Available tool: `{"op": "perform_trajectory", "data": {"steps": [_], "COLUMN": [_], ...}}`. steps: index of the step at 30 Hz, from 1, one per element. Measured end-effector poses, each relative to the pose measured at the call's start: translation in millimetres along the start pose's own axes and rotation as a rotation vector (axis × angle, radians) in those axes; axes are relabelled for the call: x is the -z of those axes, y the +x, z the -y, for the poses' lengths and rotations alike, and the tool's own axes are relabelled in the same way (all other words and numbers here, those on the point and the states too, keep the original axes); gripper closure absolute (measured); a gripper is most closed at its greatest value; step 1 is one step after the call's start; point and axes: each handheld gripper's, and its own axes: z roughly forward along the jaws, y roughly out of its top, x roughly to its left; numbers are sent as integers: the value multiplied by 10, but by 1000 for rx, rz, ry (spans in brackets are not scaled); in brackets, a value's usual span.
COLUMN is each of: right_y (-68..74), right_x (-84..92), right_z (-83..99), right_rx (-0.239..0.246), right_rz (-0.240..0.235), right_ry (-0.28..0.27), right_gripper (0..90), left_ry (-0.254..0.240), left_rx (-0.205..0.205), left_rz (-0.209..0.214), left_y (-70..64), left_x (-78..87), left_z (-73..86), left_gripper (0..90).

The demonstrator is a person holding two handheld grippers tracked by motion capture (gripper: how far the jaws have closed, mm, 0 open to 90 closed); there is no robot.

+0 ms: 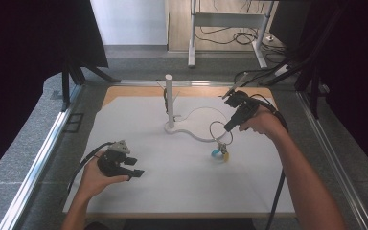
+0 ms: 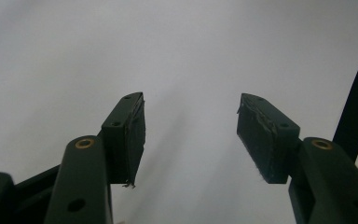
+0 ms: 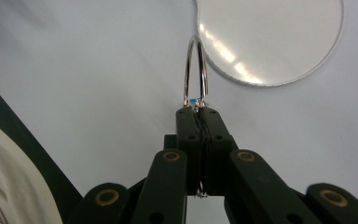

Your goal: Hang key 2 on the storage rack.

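Your right gripper pinches the thin metal key ring, its small blue and yellow tags dangling over the white desk. A jerk could slip it free. Your left gripper rests open, empty.

Item count on your table

You have two grippers, one ring, one white stand, two small tags.
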Motion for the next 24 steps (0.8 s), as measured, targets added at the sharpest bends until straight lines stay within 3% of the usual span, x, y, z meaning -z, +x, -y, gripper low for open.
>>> {"op": "perform_trajectory", "data": {"steps": [12, 24], "right_y": [-33, -40], "right_x": [288, 234], "right_z": [-173, -306], "right_rx": [-4, -3], "right_rz": [34, 31], "right_ry": [-40, -31], "right_gripper": [878, 878], "left_ry": [-4, -4], "left_rx": [0, 0], "left_rz": [1, 3], "left_y": [4, 5], "left_x": [16, 14], "left_z": [1, 1], "left_gripper": [426, 426]}}
